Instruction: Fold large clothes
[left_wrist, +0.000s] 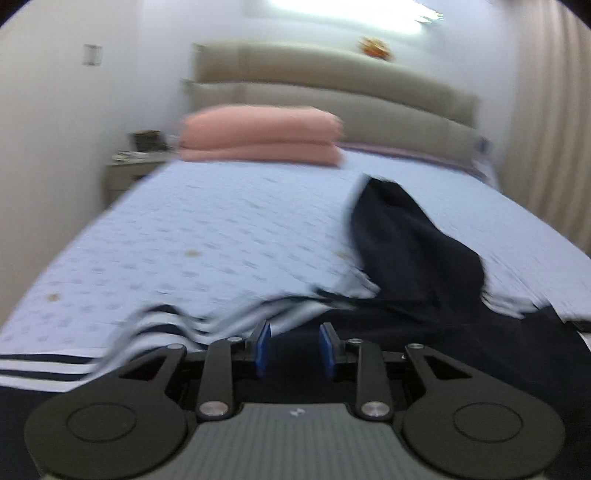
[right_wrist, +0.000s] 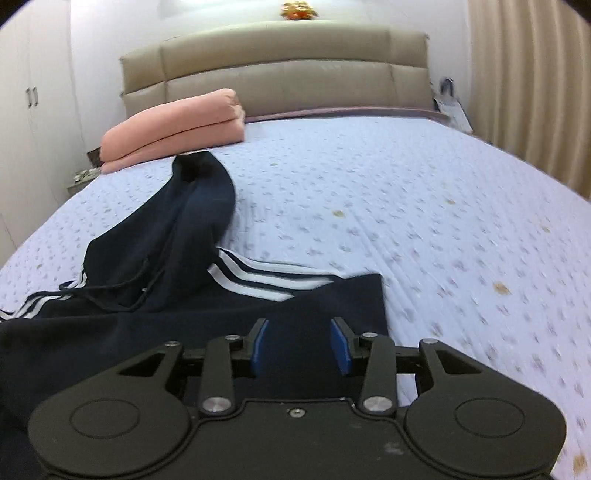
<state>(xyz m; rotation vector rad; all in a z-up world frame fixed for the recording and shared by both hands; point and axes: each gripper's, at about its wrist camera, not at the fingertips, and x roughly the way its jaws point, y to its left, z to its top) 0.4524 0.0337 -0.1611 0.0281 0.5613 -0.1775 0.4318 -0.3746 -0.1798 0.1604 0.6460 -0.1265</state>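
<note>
A dark navy hooded jacket (right_wrist: 159, 258) with white sleeve stripes (right_wrist: 258, 280) lies spread on the pale blue bed (right_wrist: 406, 206), hood pointing toward the headboard. It also shows in the left wrist view (left_wrist: 413, 243), with striped fabric (left_wrist: 74, 365) at the lower left. My left gripper (left_wrist: 294, 334) is open just above the jacket's near dark edge. My right gripper (right_wrist: 300, 330) is open over the jacket's right part, near its straight right edge. Neither holds anything.
A folded pink blanket (right_wrist: 177, 125) lies near the beige headboard (right_wrist: 277, 70), also in the left wrist view (left_wrist: 258, 138). A nightstand (left_wrist: 129, 166) stands at the left, curtains (right_wrist: 535, 81) at the right. Open bedsheet spreads right of the jacket.
</note>
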